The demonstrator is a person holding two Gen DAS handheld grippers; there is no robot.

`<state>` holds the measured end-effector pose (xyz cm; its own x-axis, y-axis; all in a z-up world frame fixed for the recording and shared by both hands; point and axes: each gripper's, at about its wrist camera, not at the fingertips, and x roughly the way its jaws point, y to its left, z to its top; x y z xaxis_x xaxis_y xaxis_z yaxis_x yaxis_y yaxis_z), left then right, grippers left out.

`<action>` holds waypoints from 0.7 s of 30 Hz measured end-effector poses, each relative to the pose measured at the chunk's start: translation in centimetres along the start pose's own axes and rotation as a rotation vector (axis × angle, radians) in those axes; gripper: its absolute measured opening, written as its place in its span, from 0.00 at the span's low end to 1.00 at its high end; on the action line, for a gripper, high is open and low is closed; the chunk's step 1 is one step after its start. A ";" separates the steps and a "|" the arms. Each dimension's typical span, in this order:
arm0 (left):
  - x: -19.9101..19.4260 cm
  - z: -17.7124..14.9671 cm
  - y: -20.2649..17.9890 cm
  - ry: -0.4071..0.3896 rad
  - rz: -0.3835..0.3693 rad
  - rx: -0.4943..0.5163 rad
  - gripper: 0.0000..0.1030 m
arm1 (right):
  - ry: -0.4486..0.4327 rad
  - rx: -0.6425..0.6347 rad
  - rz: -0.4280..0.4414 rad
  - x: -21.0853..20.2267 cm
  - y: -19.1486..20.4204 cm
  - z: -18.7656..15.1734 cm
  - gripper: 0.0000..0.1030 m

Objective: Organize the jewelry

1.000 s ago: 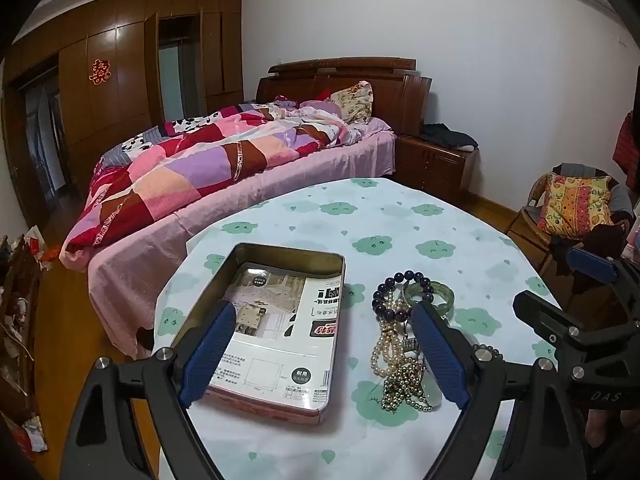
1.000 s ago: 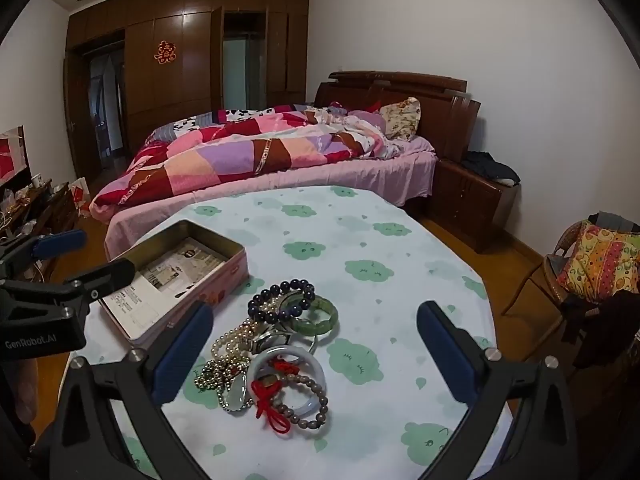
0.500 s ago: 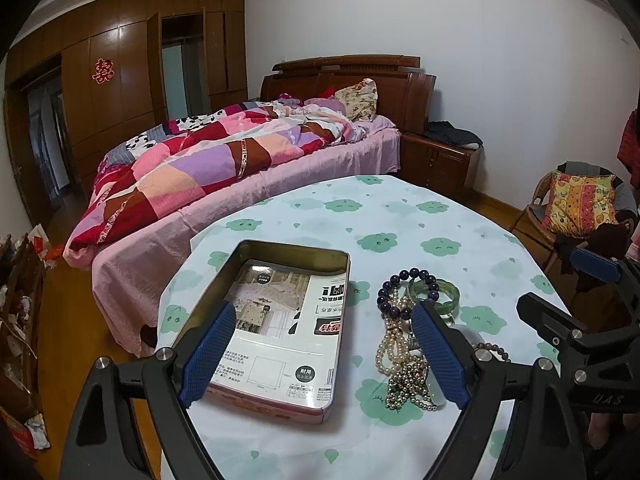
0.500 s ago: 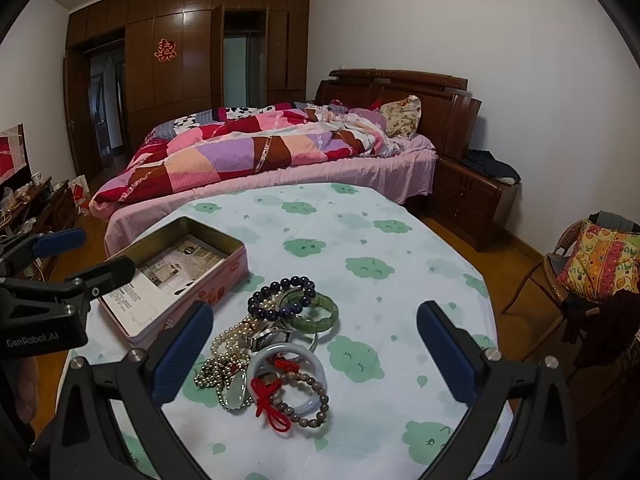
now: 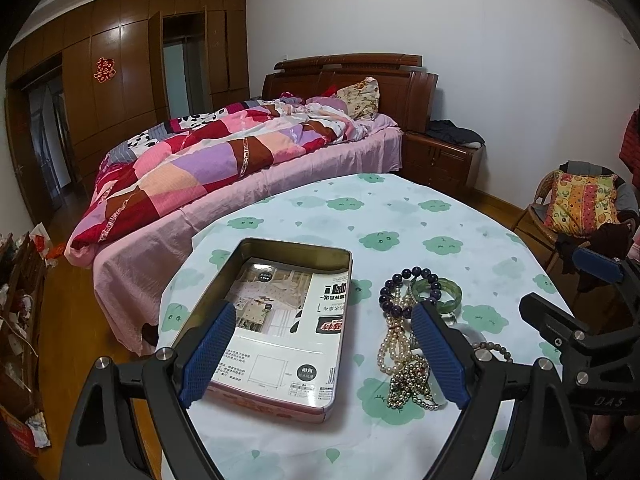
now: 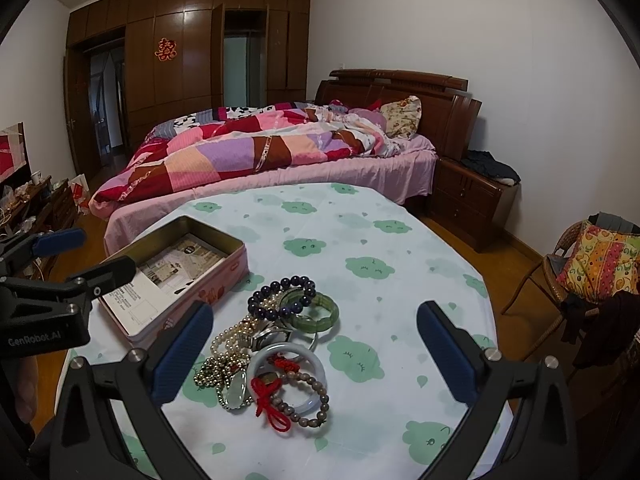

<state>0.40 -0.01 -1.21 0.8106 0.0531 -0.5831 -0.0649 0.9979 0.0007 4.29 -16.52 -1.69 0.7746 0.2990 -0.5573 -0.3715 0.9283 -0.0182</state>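
Approach step: the jewelry (image 6: 276, 344) is heaped on the counter (image 6: 372, 240) beside the tin (image 5: 280, 320); both hand-held grippers (image 5: 320, 354) (image 6: 312, 356) are held wide, empty; a piece must next be pinched.

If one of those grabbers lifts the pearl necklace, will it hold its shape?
Probably not. The pearl necklace lies in loose loops, so it would likely droop. It tangles with the dark bead bracelet and may drag it along. Small round beads could slip between the pads.

Black frames, silver screws, ribbed blue fingers (image 6: 182, 350), "GenRobot.AI" lettering.
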 end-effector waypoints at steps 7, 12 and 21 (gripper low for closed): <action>0.0 0.0 0.0 0.001 0.000 0.001 0.87 | 0.001 0.000 -0.001 0.0 0.0 0.0 1.00; 0.0 0.0 0.0 0.001 0.001 0.001 0.87 | 0.001 -0.001 -0.002 0.0 0.0 -0.1 1.00; 0.0 -0.1 0.2 0.002 0.002 -0.001 0.87 | 0.002 -0.001 -0.003 0.1 0.1 -0.1 1.00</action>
<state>0.37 0.22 -1.28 0.8092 0.0550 -0.5850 -0.0668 0.9978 0.0014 4.28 -16.47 -1.82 0.7748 0.2959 -0.5587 -0.3696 0.9290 -0.0205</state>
